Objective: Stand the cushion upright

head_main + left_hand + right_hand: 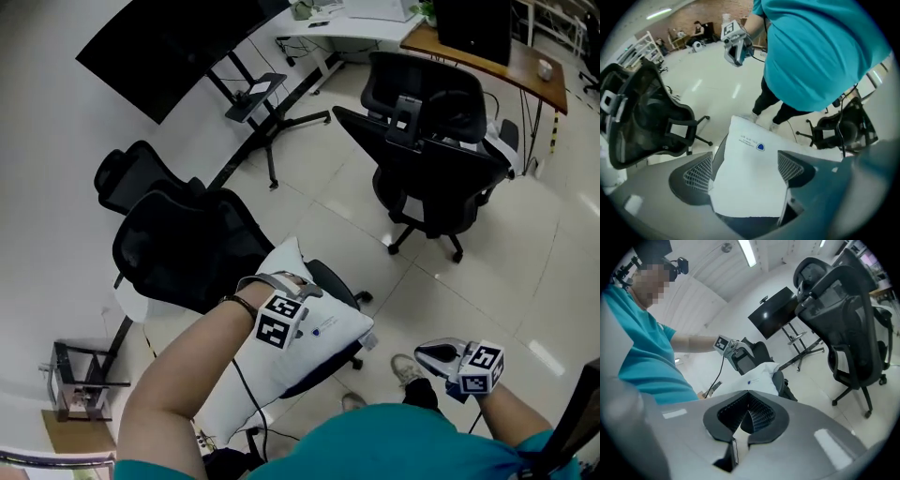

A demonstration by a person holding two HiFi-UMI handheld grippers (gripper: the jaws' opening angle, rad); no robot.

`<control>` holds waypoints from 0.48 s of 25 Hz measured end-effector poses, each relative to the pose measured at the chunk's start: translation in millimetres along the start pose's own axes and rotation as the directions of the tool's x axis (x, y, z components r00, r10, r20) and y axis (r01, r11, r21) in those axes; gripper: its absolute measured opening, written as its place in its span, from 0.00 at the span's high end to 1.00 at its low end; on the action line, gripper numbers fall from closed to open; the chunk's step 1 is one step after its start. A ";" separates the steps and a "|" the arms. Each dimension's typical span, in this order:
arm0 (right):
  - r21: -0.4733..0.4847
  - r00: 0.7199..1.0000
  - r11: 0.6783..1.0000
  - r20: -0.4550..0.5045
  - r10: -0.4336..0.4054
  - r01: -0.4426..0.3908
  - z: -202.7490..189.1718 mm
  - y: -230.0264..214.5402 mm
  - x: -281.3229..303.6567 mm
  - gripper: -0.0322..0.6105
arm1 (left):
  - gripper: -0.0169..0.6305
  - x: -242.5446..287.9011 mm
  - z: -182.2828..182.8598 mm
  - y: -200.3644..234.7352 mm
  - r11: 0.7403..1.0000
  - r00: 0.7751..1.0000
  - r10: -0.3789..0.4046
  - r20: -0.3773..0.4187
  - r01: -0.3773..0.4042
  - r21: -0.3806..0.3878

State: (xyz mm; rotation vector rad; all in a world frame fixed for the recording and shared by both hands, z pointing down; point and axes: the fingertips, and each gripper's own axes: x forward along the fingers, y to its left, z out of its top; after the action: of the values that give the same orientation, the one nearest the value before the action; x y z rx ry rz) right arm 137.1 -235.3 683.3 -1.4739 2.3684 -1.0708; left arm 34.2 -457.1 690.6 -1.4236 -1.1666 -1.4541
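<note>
the room has a pale tiled floor [487, 272]. at the left a dark screen on a wheeled stand [169, 37] leans over it, with two black mesh office chairs below. the nearer office chair [187, 244] carries the white cushion [328, 342] on its seat. the cushion lies tilted there, one corner raised beside the backrest and a small blue logo on its face. further right stands another black office chair [431, 159], and behind it a wooden worktop [530, 75] with a dark monitor on it. a white worktop [356, 33] runs along the top edge.

the left claw [744, 171] points down over the cushion [750, 183] with its jaws wide apart. the cushion's edge fills the gap between them, but whether the pads touch the fabric i cannot tell. the right claw [746, 414] is held low at the right, near the person's shoes, well apart from the chair. its jaws are closed together with nothing between them, and it looks across at the cushion [761, 376].
</note>
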 end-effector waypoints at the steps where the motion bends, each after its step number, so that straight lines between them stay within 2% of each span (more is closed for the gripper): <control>1: 0.017 1.000 1.000 0.004 -0.014 0.013 -4.0 -5.9 -2.9 0.95 | 0.28 15.5 -4.9 6.7 0.998 0.998 -0.055 -0.030 0.056 0.027; 4: 0.034 0.999 0.999 0.011 -0.039 0.038 -8.1 -22.2 -10.0 0.95 | 0.16 54.8 -21.5 18.7 0.974 0.969 -0.222 -0.106 0.227 0.029; 5: 0.039 0.999 0.998 0.016 -0.048 0.048 -8.0 -27.1 -13.0 0.95 | 0.12 65.0 -25.8 16.8 0.957 0.950 -0.286 -0.126 0.290 0.015; 7: 0.054 0.997 0.996 0.026 -0.071 0.070 -5.7 -37.0 -19.4 0.95 | 0.10 82.0 -39.9 4.2 0.908 0.889 -0.414 -0.197 0.419 -0.015; 8: 0.061 0.996 0.995 0.032 -0.083 0.081 -4.0 -42.1 -22.4 0.95 | 0.10 91.1 -48.9 -0.3 0.887 0.858 -0.451 -0.245 0.461 -0.021; 10: 0.072 0.994 0.993 0.039 -0.101 0.098 -1.5 -52.5 -28.3 0.95 | 0.10 109.6 -56.7 -1.6 0.866 0.825 -0.479 -0.300 0.500 -0.009; 12: 0.085 0.993 0.990 0.040 -0.115 0.111 -1.2 -62.4 -33.5 0.95 | 0.10 120.6 -54.9 -4.7 0.838 0.791 -0.525 -0.314 0.546 -0.027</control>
State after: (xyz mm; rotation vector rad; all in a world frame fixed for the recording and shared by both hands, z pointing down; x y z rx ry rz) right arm 198.6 -223.1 716.4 -1.6014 2.2064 -1.1344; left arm 5.2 -499.9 812.7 -0.7913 -1.4640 -1.9234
